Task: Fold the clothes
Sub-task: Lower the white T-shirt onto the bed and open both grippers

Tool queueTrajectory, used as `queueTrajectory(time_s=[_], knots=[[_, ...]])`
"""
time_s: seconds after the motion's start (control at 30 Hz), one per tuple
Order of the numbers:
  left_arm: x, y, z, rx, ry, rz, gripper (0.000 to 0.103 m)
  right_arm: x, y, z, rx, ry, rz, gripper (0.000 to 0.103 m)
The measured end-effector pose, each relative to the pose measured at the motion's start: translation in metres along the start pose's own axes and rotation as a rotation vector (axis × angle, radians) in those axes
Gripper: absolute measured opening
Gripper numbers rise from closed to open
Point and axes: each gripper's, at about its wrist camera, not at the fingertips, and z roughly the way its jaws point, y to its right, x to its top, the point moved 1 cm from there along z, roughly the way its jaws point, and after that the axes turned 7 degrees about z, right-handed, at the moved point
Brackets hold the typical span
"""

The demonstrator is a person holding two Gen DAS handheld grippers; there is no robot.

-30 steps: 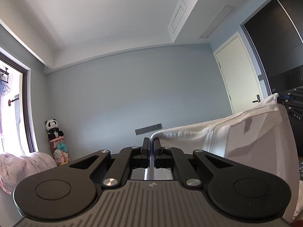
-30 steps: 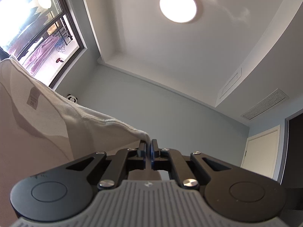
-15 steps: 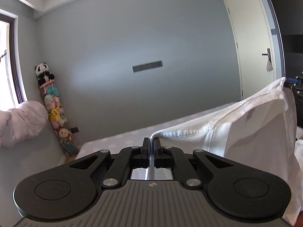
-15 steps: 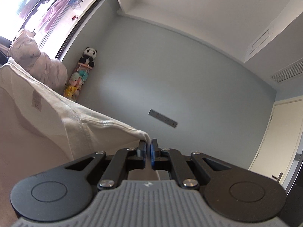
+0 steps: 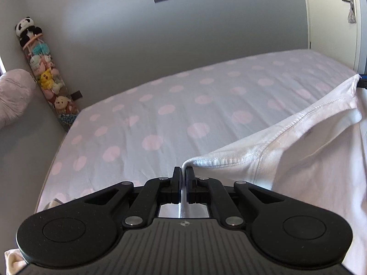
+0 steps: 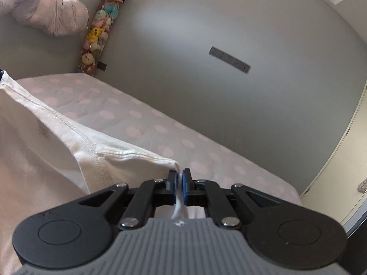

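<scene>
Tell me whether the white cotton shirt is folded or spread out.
Spread, not folded: the white cotton shirt hangs stretched between the left gripper and right gripper, each shut on a shoulder edge, above the polka-dot bed sheet.

Both tongs [image 5: 183, 173] [image 6: 180, 176] clamped (angled downward).

A home bedroom: a polka-dot bed [image 5: 174, 119] (pink spots), stuffed toys [image 5: 43, 68] stacked in the corner.

White garment [image 5: 298, 160] stretched taut above bed
</scene>
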Motion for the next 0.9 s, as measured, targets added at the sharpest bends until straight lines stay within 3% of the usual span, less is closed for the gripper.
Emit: queueTrajectory(time_s=[0.23, 0.4, 0.57, 0.7, 0.73, 0.8, 0.83, 0.87, 0.9], knots=[[-0.022, 0.012, 0.105, -0.044, -0.135, -0.065, 0.002, -0.054, -0.013, 0.128, 0.051, -0.158, 0.062, 0.006], [-0.038, 0.022, 0.169, -0.065, -0.213, -0.088, 0.002, -0.091, -0.025, 0.177, 0.086, -0.256, 0.090, 0.006], [-0.049, 0.028, 0.185, -0.060, -0.211, -0.105, 0.002, -0.114, -0.032, 0.204, 0.109, -0.303, 0.108, 0.007], [-0.044, 0.026, 0.183, -0.063, -0.221, -0.122, 0.002, -0.111, -0.025, 0.204, 0.123, -0.331, 0.153, 0.009], [-0.043, 0.025, 0.181, -0.068, -0.219, -0.134, 0.005, -0.108, -0.022, 0.202, 0.126, -0.341, 0.168, 0.011], [-0.045, 0.018, 0.169, -0.100, -0.216, -0.194, 0.021, -0.103, -0.014, 0.193, 0.125, -0.347, 0.209, 0.034], [-0.048, 0.015, 0.160, -0.108, -0.208, -0.228, 0.034, -0.101, -0.008, 0.185, 0.119, -0.339, 0.232, 0.046], [-0.051, 0.012, 0.152, -0.116, -0.200, -0.263, 0.042, -0.100, -0.002, 0.175, 0.119, -0.330, 0.256, 0.047], [-0.054, 0.009, 0.141, -0.117, -0.198, -0.284, 0.042, -0.100, 0.005, 0.163, 0.124, -0.326, 0.284, 0.047]])
